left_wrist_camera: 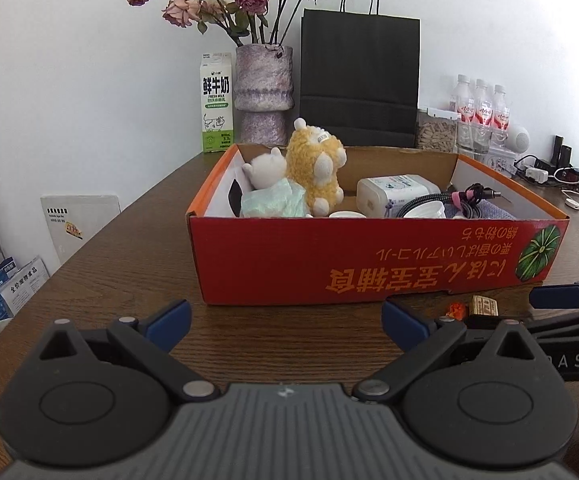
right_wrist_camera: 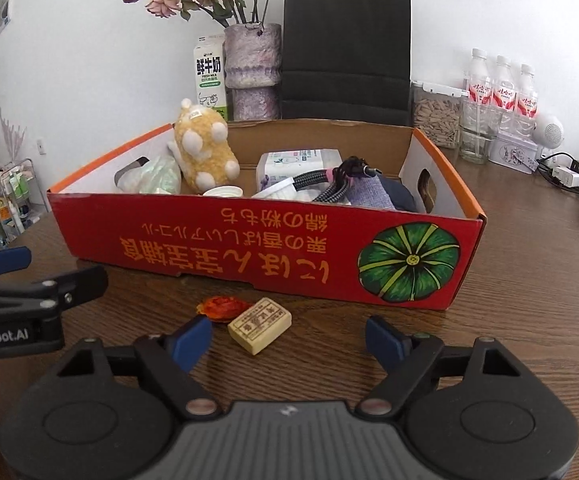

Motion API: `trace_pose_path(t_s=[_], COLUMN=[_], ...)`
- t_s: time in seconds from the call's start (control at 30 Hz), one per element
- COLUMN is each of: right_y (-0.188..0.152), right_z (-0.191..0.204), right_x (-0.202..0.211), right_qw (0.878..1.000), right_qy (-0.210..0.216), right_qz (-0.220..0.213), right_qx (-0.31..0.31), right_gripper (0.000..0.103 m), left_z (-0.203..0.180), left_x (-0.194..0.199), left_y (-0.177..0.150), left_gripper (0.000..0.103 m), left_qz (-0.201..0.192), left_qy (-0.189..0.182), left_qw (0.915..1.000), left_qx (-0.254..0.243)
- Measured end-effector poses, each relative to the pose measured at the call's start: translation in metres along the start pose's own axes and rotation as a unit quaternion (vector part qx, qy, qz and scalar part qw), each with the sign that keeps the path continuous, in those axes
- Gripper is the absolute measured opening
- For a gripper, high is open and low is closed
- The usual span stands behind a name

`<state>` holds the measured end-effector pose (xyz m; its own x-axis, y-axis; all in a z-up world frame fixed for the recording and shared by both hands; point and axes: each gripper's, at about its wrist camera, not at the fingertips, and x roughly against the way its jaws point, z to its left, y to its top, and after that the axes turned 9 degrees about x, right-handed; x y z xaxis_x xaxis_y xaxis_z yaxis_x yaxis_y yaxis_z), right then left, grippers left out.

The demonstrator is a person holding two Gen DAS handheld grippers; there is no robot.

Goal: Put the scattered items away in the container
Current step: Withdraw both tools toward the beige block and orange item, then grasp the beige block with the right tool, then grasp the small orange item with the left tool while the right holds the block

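Observation:
A red cardboard box stands on the wooden table and holds a yellow plush, a white plush, a wipes pack, a braided cable and other items. In front of it lie a cream block and an orange wrapped sweet. My right gripper is open and empty, just behind the block. My left gripper is open and empty, before the box's front wall.
Behind the box stand a milk carton, a vase of dried roses, a black paper bag, a seed jar and water bottles. Cables and chargers lie far right. The table's left edge drops to floor clutter.

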<state>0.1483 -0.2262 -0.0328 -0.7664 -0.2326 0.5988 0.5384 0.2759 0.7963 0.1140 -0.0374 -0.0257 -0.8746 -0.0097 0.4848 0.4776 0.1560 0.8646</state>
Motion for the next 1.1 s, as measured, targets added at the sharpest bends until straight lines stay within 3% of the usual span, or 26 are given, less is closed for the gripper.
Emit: trace_pose_path(t_s=[0.03,0.1,0.17,0.77,0.9,1.0,1.1], right_y=[0.001,0.003,0.004,-0.013,-0.015,-0.016,-0.017], right_z=[0.001,0.003,0.004,-0.051,-0.059,-0.064,-0.065], right_x=[-0.001,-0.005,-0.004,0.015,0.016,0.016,0.016], right_qw=[1.0,1.0,1.0,0.999,0.999,0.999,0.999], right_qy=[0.001,0.006,0.008,-0.022,-0.02,-0.017,-0.012], right_qz=[0.0,0.004,-0.001,-0.019,-0.02,-0.022,-0.022], right_qx=[0.002,0.007,0.013,-0.032,-0.037,-0.041,-0.041], right_gripper=[0.078,0.05,0.034,0.034,0.034,0.034,0.034], left_z=[0.0,0.001,-0.001,-0.07,-0.082,-0.089,-0.093], left_x=[-0.001,-0.001,-0.002,-0.02,-0.03,-0.034,-0.037], left_y=[0.0,0.0,0.0,0.001,0.0,-0.001,-0.001], left_gripper=[0.103,0.103,0.103,0.103,0.092,0.089,0.078], left_qz=[0.003,0.004,0.006,0.025,0.043,0.051,0.058], left_qy=[-0.002,-0.002,-0.004,-0.064,-0.063,-0.06,-0.063], left_qw=[1.0,1.0,1.0,0.9962,0.9952,0.9947,0.9938], left_qx=[0.001,0.001,-0.001,-0.054,-0.061,-0.066,-0.071])
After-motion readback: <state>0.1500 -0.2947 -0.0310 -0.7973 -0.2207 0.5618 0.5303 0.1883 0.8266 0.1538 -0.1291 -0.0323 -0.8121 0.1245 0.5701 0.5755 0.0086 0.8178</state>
